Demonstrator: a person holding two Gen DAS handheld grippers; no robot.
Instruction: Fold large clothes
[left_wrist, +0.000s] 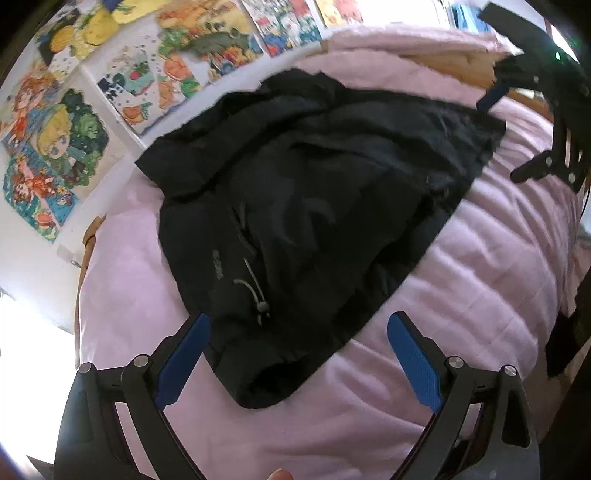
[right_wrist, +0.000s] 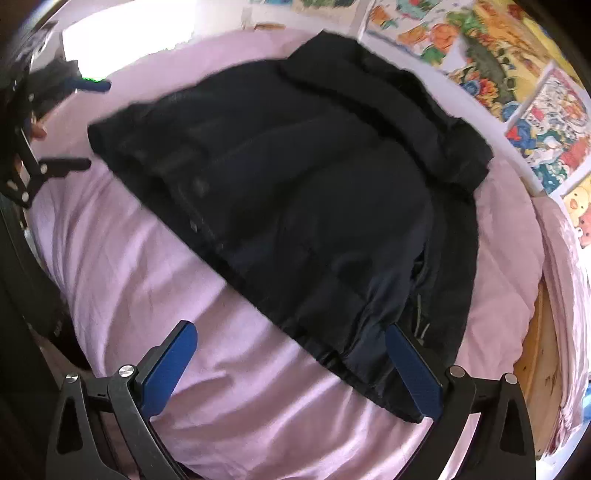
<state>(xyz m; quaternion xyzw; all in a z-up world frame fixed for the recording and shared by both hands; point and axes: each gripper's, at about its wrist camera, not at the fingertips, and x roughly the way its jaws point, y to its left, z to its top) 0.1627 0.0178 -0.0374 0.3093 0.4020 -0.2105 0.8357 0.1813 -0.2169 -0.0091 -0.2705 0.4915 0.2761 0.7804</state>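
Nearest the left wrist lens, the left gripper (left_wrist: 298, 365) stands with its two blue pads (left_wrist: 183, 360) spread wide and nothing between them; a fingertip of the person's hand (left_wrist: 280, 473) shows at the bottom edge of that view; just beyond the pads lies the near end of the black jacket (left_wrist: 303, 206), where a grey drawcord with a toggle (left_wrist: 255, 291) rests on the cloth.

The jacket lies spread across the pink bedsheet (left_wrist: 461, 295), creased, its far part bunched towards the wall; the wall beside the bed carries a row of colourful cartoon posters (left_wrist: 66, 147); a strip of the wooden bed frame (left_wrist: 461, 62) shows at the far side.

In the right wrist view the right gripper (right_wrist: 288, 369) is likewise wide apart and grips nothing; its left pad hangs over bare pink bedsheet (right_wrist: 147, 277), while its right pad overlaps a corner of the black jacket (right_wrist: 295, 184) in the picture; whether that pad touches the cloth I cannot tell, since the frame is blurred there.

Each claw shows in the other's camera: the right gripper (left_wrist: 509, 133) at the upper right of the left view, over the sheet beside the jacket's far edge; the left gripper (right_wrist: 94, 123) at the upper left of the right view, also just off the jacket's edge, fingers parted.
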